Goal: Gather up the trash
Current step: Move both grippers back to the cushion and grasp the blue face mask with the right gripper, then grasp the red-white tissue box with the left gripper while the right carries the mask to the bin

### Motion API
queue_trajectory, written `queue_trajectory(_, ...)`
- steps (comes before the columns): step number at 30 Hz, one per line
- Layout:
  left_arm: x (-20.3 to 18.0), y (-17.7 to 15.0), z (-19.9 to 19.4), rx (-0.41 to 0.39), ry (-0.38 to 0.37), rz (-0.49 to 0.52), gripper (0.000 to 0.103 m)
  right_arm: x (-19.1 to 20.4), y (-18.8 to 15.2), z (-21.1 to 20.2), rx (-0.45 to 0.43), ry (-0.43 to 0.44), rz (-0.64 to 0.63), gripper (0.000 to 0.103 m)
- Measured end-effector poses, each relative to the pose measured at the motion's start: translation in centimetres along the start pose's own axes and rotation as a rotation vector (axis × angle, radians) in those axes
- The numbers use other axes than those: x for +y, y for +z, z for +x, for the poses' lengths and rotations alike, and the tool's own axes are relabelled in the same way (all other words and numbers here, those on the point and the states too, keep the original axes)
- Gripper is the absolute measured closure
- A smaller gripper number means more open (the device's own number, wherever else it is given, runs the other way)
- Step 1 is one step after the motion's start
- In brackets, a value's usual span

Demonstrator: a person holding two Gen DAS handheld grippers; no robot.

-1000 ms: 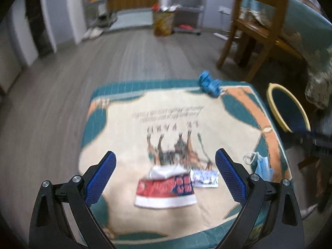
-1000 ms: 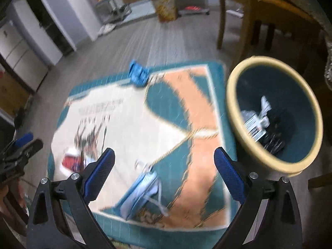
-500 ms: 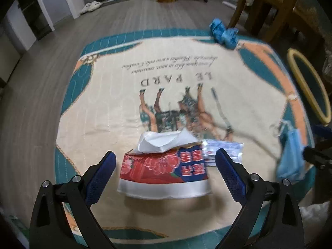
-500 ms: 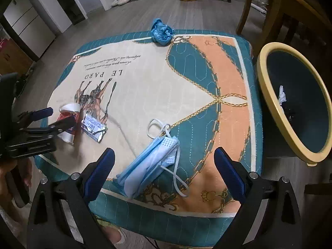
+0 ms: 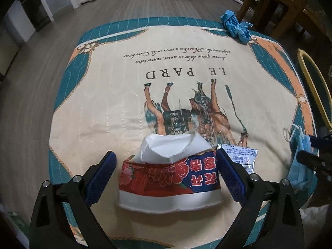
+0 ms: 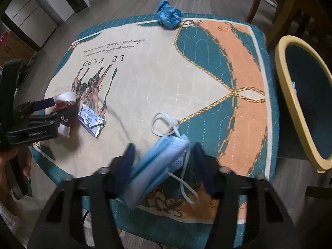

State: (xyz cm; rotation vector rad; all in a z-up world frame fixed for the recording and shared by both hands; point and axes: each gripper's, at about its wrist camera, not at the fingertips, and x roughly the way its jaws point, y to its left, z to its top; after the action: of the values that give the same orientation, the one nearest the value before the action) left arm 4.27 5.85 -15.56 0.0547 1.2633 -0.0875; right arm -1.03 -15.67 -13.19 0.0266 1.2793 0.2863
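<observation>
A: Both grippers have dropped closer to the printed teal-and-cream cloth since a second ago, and the right gripper, wide apart back then, is closing its jaws now!

B: Anything between them?

A: Yes, the folded light-blue face mask with white ear loops lies between the blurred blue pads near the cloth's front edge. The pads aren't pressing it yet.

B: And the left side?

A: The left gripper stands spread, straddling the crumpled red, white and blue paper tissue pack. One pad seems to brush its right end, no squeeze. A silver foil sachet lies just beside that pack.

B: Other trash?

A: A scrunched blue plastic glove sits at the far edge. The yellow-rimmed dark bin stands off the right side.
</observation>
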Motion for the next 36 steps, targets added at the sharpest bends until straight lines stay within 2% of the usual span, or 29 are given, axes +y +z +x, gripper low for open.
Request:
queue_trajectory(1, 0.1, 0.1, 0.1, 0.002, -0.002, -0.002, 0.014, 0.0, 0.2, -0.1, -0.005, -0.003, -0.004, 0.064)
queue_trajectory(3, 0.3, 0.3, 0.1, 0.006, -0.006, -0.012, 0.014, 0.1, 0.5, -0.2, -0.013, 0.007, -0.011, 0.076)
queue_trajectory(6, 0.9, 0.5, 0.1, 0.004, -0.005, -0.015, 0.015, 0.2, 1.0, -0.5, -0.030, 0.021, -0.018, 0.084)
queue_trajectory(10, 1.5, 1.4, -1.3, -0.046, -0.005, -0.039, 0.015, 0.1, 1.8, -1.6, -0.076, 0.038, -0.016, 0.085)
queue_trajectory(16, 1.5, 3.1, -6.0, -0.197, -0.029, -0.081, 0.015, -0.9, 3.3, -4.3, -0.172, 0.057, 0.002, 0.086)
queue_trajectory(21, -0.3, 4.5, -8.9, -0.303, -0.026, -0.030, 0.015, -2.4, 4.2, -6.0, -0.228, 0.079, 0.061, 0.091)
queue_trajectory(25, -1.4, 4.8, -9.8, -0.333, -0.037, -0.005, 0.015, -3.5, 4.8, -6.8, -0.256, 0.075, 0.090, 0.094)
queue_trajectory(29, -2.1, 5.0, -9.3, -0.312, -0.060, -0.003, 0.015, -4.4, 4.7, -5.5, -0.216, 0.051, 0.124, 0.093)
queue_trajectory(31, -2.4, 5.0, -9.1, -0.305, -0.062, 0.006, 0.015, -4.8, 4.7, -4.7, -0.194, 0.033, 0.132, 0.091)
queue_trajectory(32, -2.6, 5.1, -9.1, -0.305, -0.062, 0.012, 0.015, -4.9, 4.7, -4.4, -0.189, 0.023, 0.132, 0.082)
queue_trajectory(33, -2.7, 5.2, -9.0, -0.306, -0.062, 0.016, 0.015, -5.0, 4.7, -4.1, -0.185, 0.006, 0.133, 0.067)
queue_trajectory(35, -2.8, 5.4, -8.9, -0.305, -0.065, 0.022, 0.015, -5.5, 4.7, -3.4, -0.181, -0.020, 0.141, 0.051)
queue_trajectory(36, -2.8, 5.5, -8.8, -0.303, -0.069, 0.024, 0.015, -5.8, 4.7, -3.1, -0.177, -0.027, 0.157, 0.048)
